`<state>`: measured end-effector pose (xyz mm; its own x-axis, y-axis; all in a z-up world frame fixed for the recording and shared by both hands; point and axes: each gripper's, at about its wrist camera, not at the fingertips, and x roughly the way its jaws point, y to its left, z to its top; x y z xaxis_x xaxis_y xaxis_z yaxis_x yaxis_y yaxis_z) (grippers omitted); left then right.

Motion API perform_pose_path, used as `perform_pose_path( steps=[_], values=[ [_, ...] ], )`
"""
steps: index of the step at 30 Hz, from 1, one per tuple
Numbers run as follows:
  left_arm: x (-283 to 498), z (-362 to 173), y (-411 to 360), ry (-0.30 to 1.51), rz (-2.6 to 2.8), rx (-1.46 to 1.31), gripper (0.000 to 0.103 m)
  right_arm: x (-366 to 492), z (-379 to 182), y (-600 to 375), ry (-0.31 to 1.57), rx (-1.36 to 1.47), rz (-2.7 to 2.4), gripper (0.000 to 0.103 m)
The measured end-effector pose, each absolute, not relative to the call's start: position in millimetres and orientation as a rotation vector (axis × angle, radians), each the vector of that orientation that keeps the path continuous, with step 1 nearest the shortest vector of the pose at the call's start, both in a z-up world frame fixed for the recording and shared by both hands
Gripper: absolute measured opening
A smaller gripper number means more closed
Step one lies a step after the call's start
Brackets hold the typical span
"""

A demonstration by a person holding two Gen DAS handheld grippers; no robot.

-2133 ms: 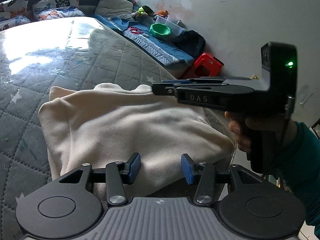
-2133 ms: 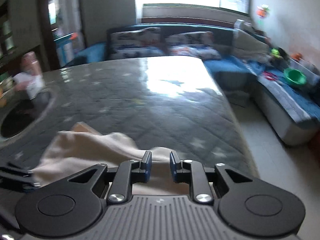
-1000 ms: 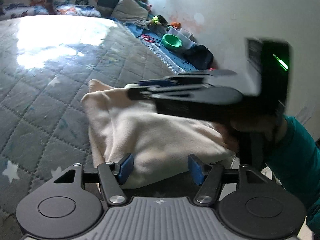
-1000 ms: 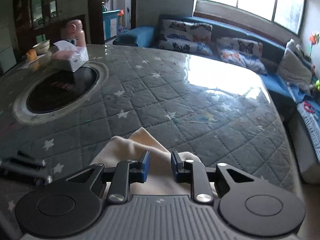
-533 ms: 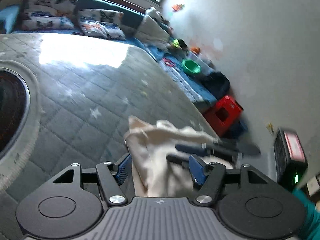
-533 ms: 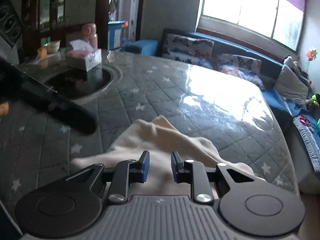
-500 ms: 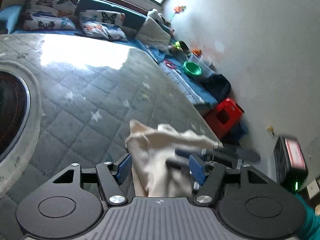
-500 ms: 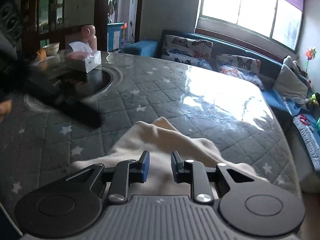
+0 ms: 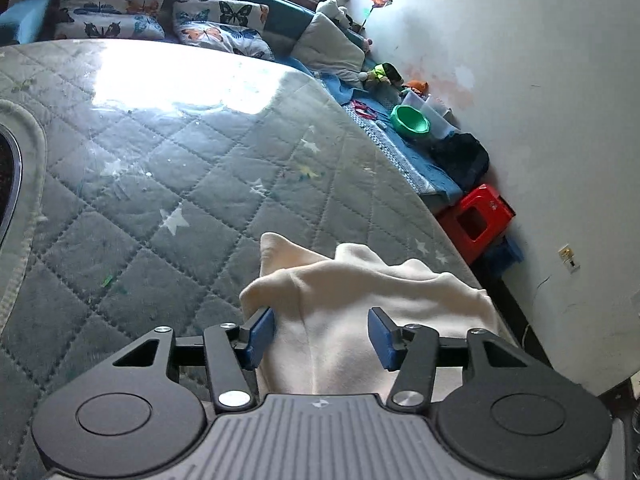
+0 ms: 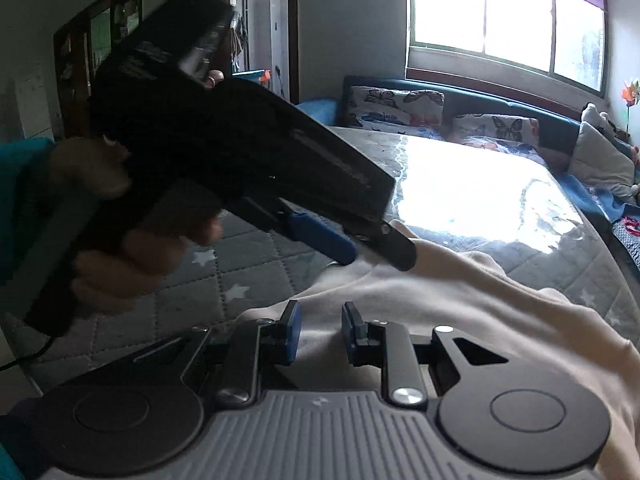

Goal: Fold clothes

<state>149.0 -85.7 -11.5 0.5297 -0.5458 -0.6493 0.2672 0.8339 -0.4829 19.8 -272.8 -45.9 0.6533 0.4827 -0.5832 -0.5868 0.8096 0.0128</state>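
The left wrist view shows the cream, soft fleece garment [image 9: 360, 304] lying bunched near the right edge of the grey quilted, star-patterned table [image 9: 168, 168], with a rounded fold raised at its near left corner. The left claw [image 9: 322, 334] is spread wide, its blue pads on either side of the cloth, the left pad [image 9: 262, 334] touching the fold and the right pad clear above the fabric. Only this view shows the floor side: a red plastic stool [image 9: 476, 218] by the white wall, and a green round bowl [image 9: 410, 120], whose contents cannot be made out, on a blue-covered bench.

The right wrist view shows what the other cannot: the left claw [image 10: 376, 250] seen from the side, held by a hand [image 10: 132, 248] in a teal sleeve, its tips down at the garment [image 10: 460, 308]. The right claw [image 10: 320, 332] is slightly parted, directly over the cream cloth, with nothing visibly pinched. The fabric looks rumpled, with soft ridges.
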Motion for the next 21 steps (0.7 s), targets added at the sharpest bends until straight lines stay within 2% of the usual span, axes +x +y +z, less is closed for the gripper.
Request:
perform_pose_path(
  steps=[10,21],
  values=[
    [147,-11,-89,0.868,-0.481,-0.303,0.055,-6,-27,-333,0.565,-0.068,0.428,0.027],
    [145,-9,-91,0.860,-0.451,-0.261,0.056,-32,-48,-388,0.629,-0.011,0.278,0.028]
  ],
)
